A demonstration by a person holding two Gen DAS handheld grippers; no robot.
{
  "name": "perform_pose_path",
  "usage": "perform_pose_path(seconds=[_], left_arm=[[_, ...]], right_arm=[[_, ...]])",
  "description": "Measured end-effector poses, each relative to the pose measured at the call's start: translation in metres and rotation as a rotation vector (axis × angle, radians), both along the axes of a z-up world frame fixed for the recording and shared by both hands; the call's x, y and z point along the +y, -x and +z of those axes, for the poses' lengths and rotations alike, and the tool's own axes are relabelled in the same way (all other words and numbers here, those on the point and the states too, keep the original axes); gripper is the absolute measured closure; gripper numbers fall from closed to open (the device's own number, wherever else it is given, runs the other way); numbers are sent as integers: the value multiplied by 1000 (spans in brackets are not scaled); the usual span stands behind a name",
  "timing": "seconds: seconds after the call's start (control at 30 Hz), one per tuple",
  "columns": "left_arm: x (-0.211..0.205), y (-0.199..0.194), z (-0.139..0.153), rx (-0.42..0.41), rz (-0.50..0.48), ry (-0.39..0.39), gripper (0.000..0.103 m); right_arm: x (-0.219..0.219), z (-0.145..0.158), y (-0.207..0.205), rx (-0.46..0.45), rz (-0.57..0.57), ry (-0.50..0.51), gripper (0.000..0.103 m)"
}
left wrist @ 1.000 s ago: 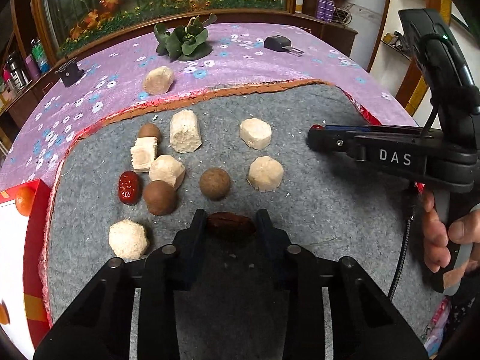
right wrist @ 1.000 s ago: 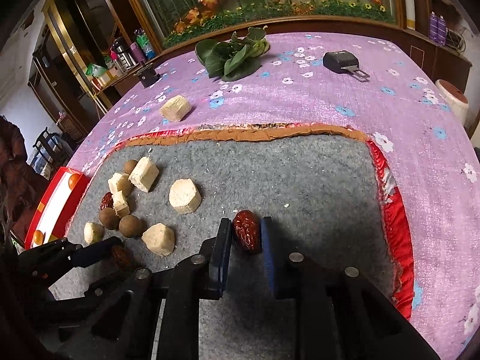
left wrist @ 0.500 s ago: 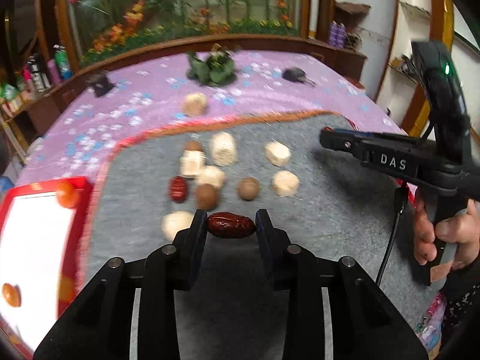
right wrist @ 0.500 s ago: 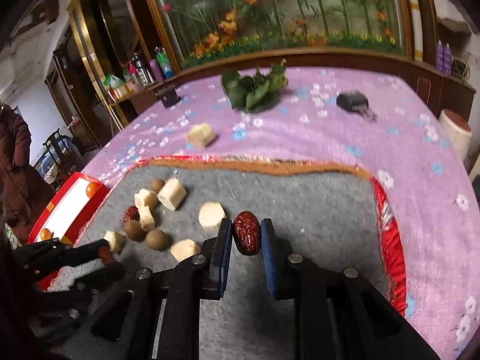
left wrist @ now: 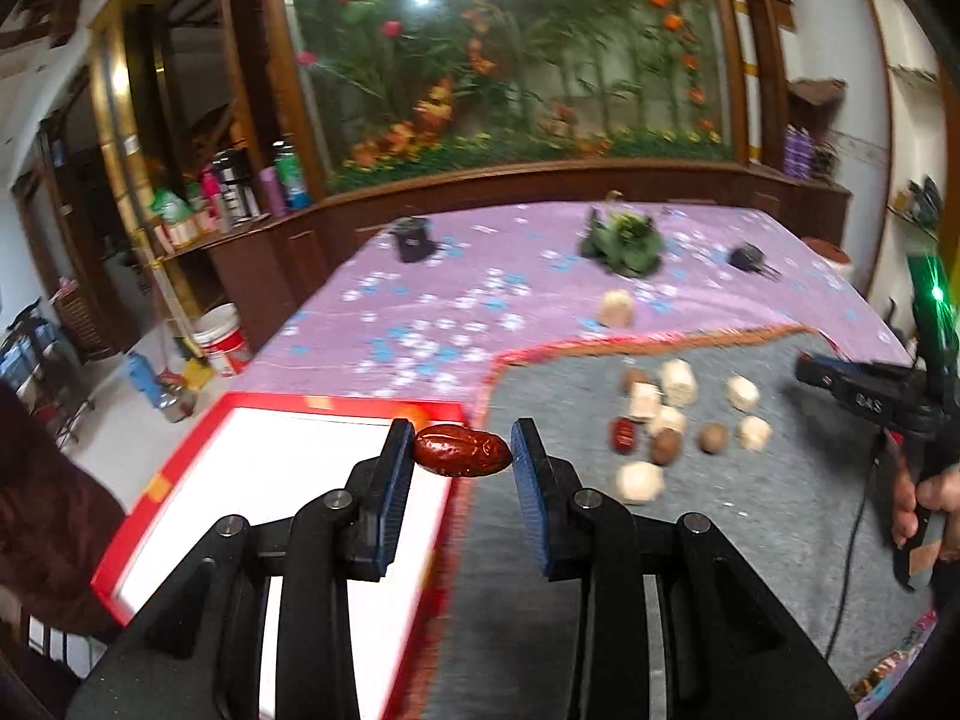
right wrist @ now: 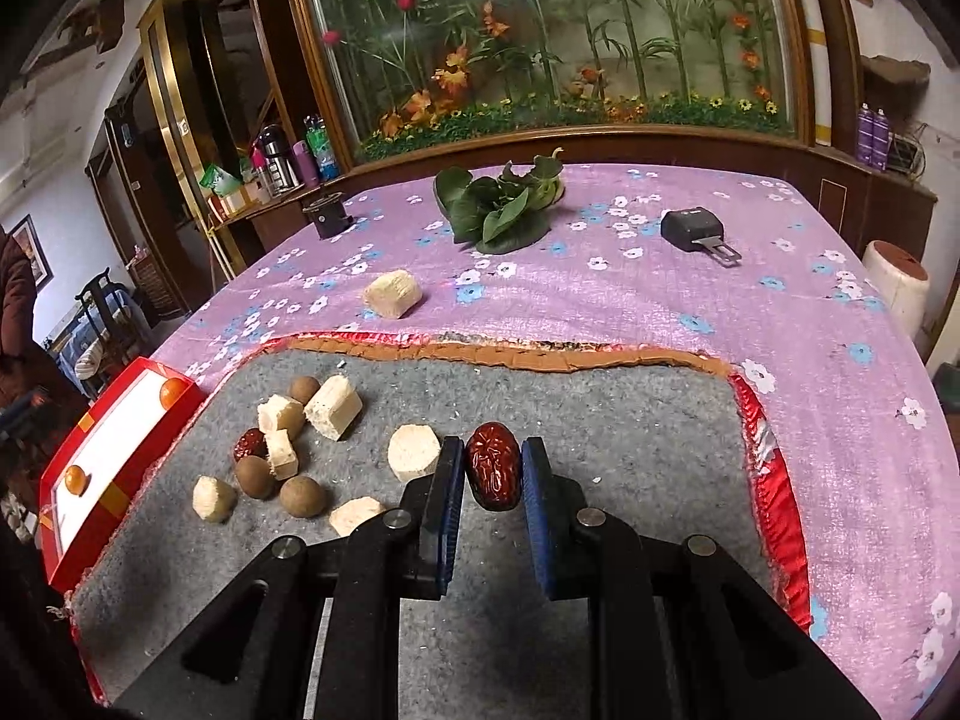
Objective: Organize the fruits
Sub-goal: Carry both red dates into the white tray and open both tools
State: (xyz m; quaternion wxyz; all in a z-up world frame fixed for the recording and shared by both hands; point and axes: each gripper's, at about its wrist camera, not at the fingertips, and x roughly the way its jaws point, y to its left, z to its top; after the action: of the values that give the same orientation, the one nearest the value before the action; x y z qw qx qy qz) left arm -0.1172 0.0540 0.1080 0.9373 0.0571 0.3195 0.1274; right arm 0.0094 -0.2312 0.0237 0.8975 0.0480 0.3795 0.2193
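Note:
My left gripper (left wrist: 462,461) is shut on a red date (left wrist: 461,451), held sideways in the air over the right edge of a red-rimmed white tray (left wrist: 264,480). My right gripper (right wrist: 493,477) is shut on another red date (right wrist: 493,474), held upright above the grey mat (right wrist: 630,420). On the mat's left part lie several pale sugarcane pieces (right wrist: 334,407), brown longans (right wrist: 303,495) and one more red date (right wrist: 249,445). The tray (right wrist: 120,438) holds two small orange fruits (right wrist: 173,391). The right gripper also shows in the left wrist view (left wrist: 864,399).
A purple flowered cloth (right wrist: 660,300) covers the table under the mat. On it lie one stray sugarcane piece (right wrist: 393,294), a leafy green vegetable (right wrist: 501,210), a black buckle (right wrist: 696,232) and a small black device (right wrist: 327,216). A wooden counter and planter window stand behind.
My left gripper has lifted its date and swung left from over the mat to over the tray's edge. My right gripper has risen a little with its date.

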Motion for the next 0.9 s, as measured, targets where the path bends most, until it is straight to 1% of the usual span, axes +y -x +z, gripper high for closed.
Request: perform_pose_path(seconds=[0.1, 0.23, 0.57, 0.67, 0.77, 0.9], left_arm=[[18, 6, 4, -23, 47, 1, 72], [33, 15, 6, -43, 84, 5, 72], [60, 28, 5, -64, 142, 12, 72], [68, 32, 6, -70, 159, 13, 72], [75, 34, 5, -72, 174, 18, 72], [85, 37, 1, -69, 192, 25, 72]], right_arm=[[-3, -1, -1, 3, -10, -15, 83], [-8, -3, -2, 14, -29, -29, 83], [-7, 0, 1, 30, -66, -49, 83], [3, 10, 9, 16, -42, -82, 83], [24, 22, 19, 6, 13, -121, 83], [70, 38, 35, -14, 122, -166, 83]])
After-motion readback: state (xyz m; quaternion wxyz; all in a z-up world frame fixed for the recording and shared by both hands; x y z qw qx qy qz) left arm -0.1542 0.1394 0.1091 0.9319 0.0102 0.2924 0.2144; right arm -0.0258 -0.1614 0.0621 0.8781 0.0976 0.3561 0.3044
